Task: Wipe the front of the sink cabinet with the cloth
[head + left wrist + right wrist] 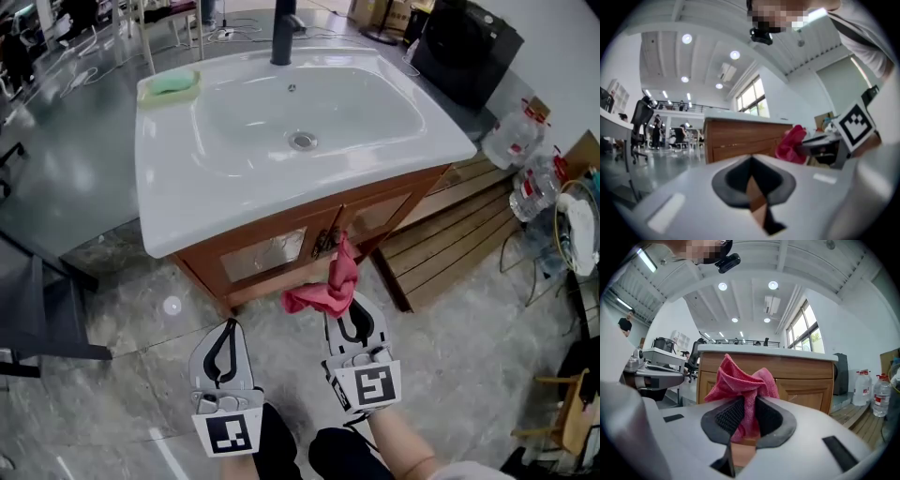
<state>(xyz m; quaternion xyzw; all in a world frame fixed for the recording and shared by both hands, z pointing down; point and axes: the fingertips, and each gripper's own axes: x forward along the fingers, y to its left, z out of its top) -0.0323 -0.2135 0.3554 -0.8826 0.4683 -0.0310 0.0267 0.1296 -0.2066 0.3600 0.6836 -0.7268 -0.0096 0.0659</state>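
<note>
1. Our left gripper [751,168] has its jaws pressed together with nothing between them.
2. Straight ahead of them we see the wooden cabinet [736,140] front.
3. Ahead and to the right, the red cloth [791,143] bunches at the tip of our right gripper [800,148], near the cabinet.

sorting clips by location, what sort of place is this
Likely an open office or lab hall, not a bathroom: the sink cabinet stands free on a polished floor, with office chairs behind and a wooden pallet and water bottles beside it.

Glossy white sink [164,202], smooth varnished wood cabinet [274,282], nubbly pink cloth [742,380]
</note>
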